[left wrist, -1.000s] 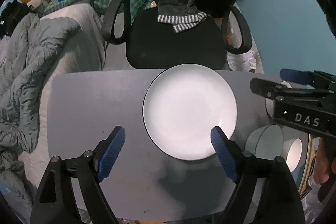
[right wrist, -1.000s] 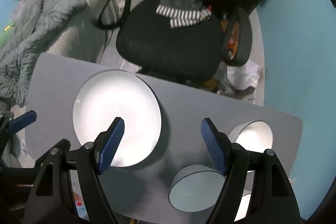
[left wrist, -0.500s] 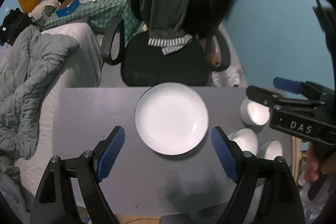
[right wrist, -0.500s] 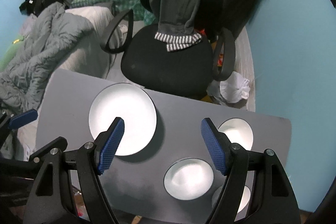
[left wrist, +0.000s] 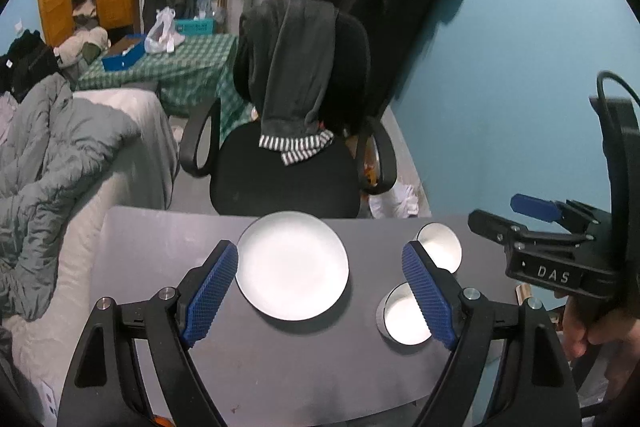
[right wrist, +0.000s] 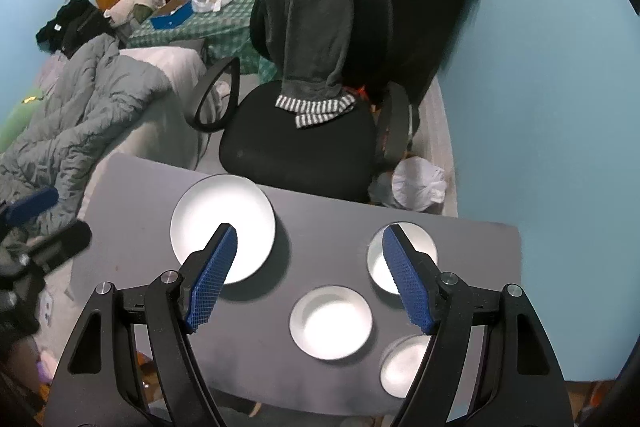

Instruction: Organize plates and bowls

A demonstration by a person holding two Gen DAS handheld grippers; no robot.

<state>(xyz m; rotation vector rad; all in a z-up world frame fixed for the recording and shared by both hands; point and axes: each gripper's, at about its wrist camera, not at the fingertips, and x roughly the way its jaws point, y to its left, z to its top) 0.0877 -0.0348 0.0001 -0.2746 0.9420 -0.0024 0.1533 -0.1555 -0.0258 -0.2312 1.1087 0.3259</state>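
- Left gripper [left wrist: 320, 291]: jaws wide, nothing between them, well above the table.
- Right gripper [right wrist: 308, 275]: same, wide and empty.
- Plate [left wrist: 292, 265] sits alone at the far table edge; three bowls [right wrist: 331, 322] to its right, apart, none stacked.
- Likely next step: nest the bowls. Come down straight, pinch one rim wall, lift clear before moving over.
- Grey table [left wrist: 160, 247], bare otherwise.
- Office chair [left wrist: 288, 163] with a draped garment beyond; bed left, blue wall right.

Both black two-finger grippers with blue ridged pads, left [left wrist: 320, 291] and right [right wrist: 310, 277], hang angled downward, jaws spread wide, nothing between them.
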